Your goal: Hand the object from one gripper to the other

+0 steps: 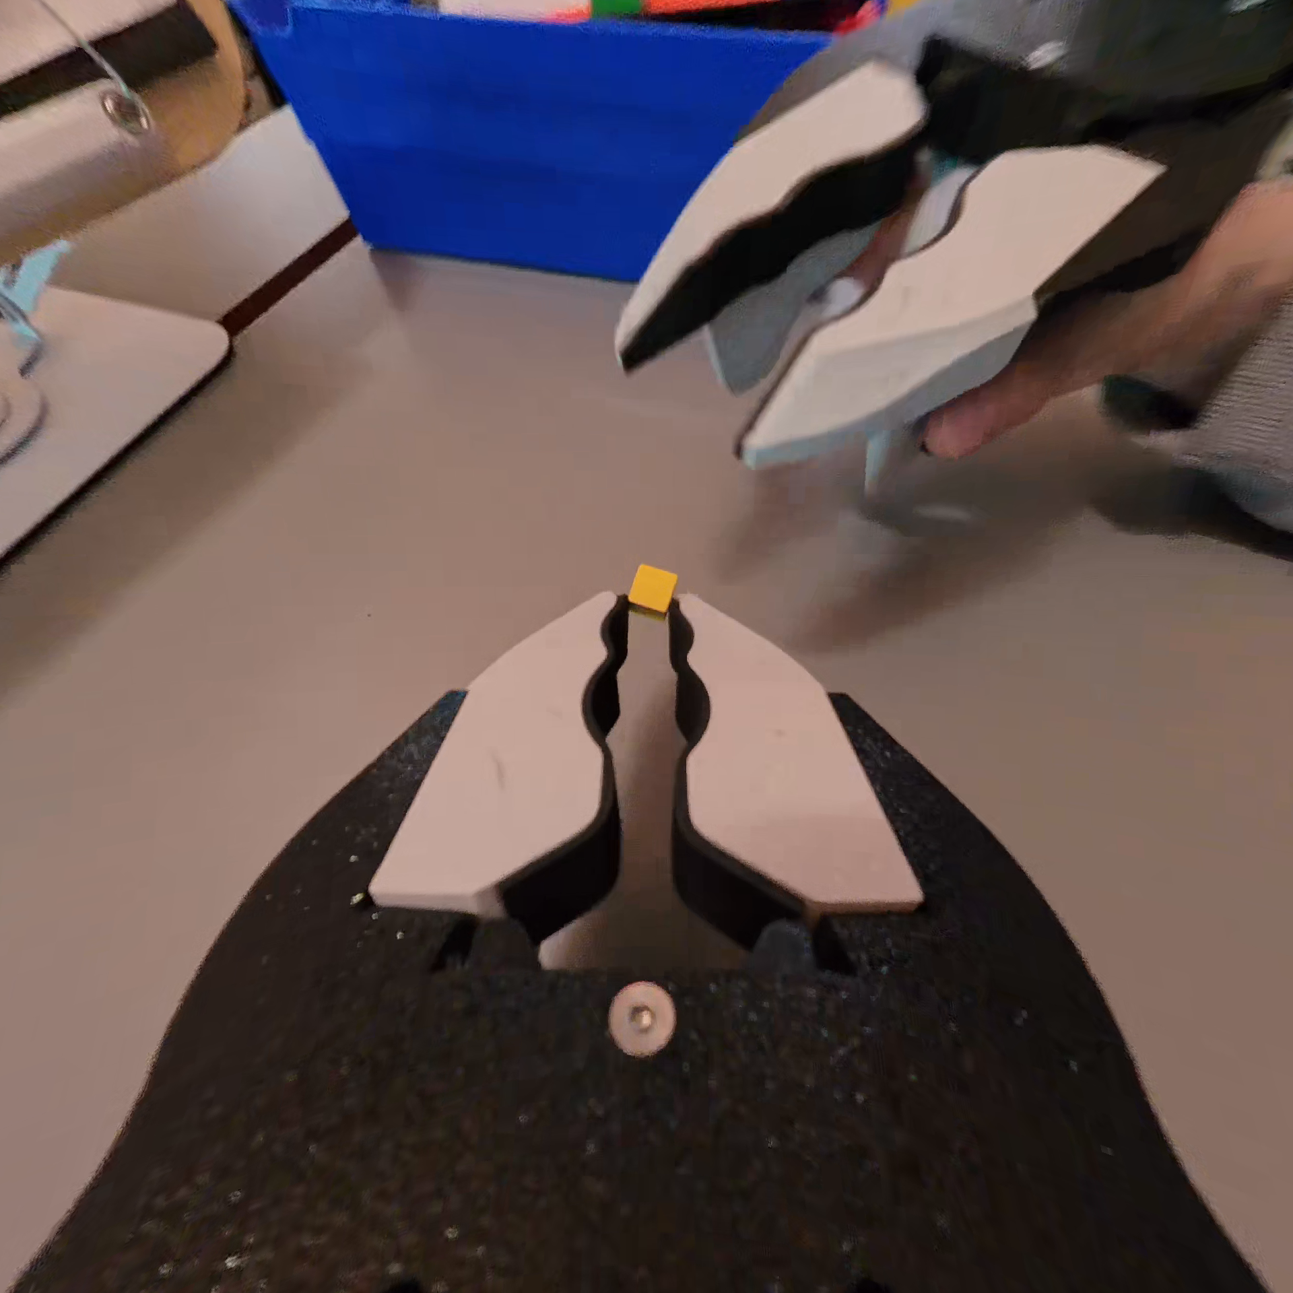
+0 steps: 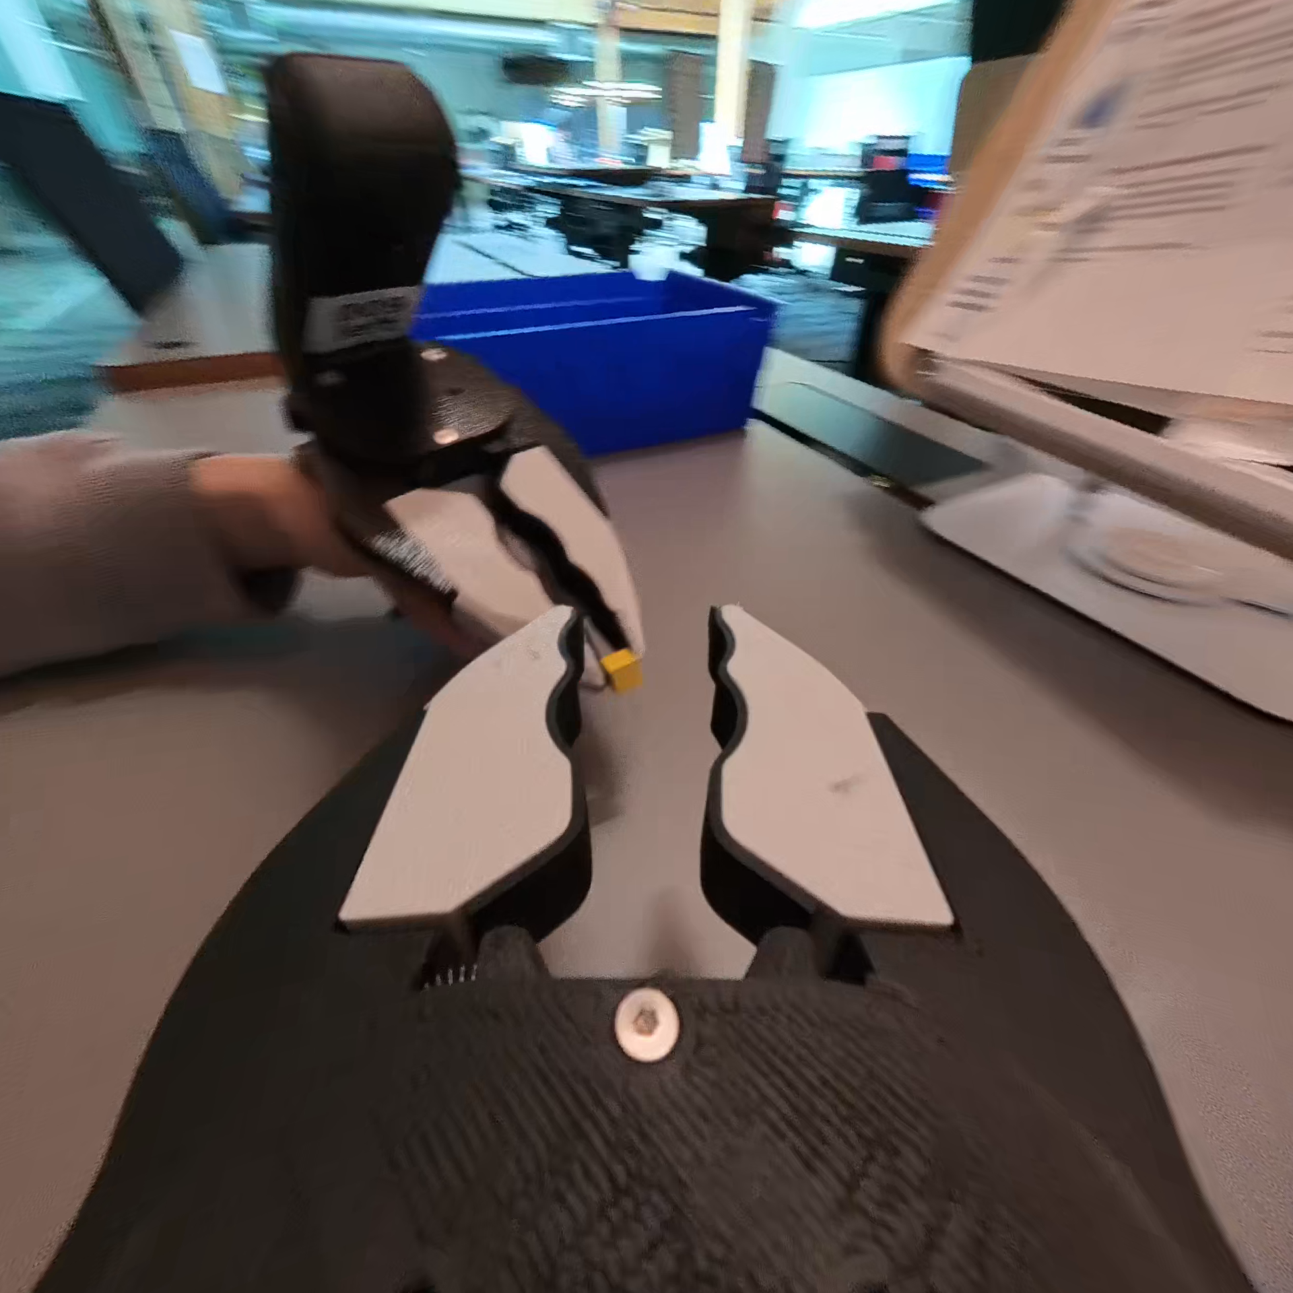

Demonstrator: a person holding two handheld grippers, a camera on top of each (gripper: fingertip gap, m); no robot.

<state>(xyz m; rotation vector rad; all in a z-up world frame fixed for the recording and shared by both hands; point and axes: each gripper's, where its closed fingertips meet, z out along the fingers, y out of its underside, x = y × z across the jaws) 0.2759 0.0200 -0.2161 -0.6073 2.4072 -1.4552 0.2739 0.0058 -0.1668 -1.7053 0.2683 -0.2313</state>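
Observation:
A small yellow cube (image 1: 653,589) is pinched between the tips of my left gripper (image 1: 651,603), which is shut on it above the grey table. In the right wrist view the same cube (image 2: 623,669) shows at the left gripper's tips (image 2: 616,647), just ahead of my right gripper (image 2: 647,619). The right gripper is open and empty, its fingers spread wider than the cube. In the left wrist view the right gripper (image 1: 689,402) hovers at the upper right, held by a hand, apart from the cube.
A blue plastic bin (image 1: 518,140) with colourful items stands at the table's back; it also shows in the right wrist view (image 2: 616,350). A cardboard box (image 2: 1119,175) and a white device (image 2: 1119,560) sit at the right. Other tables (image 1: 105,364) lie to the left. The gap from one gripper's tips to the other's is roughly 5 cm.

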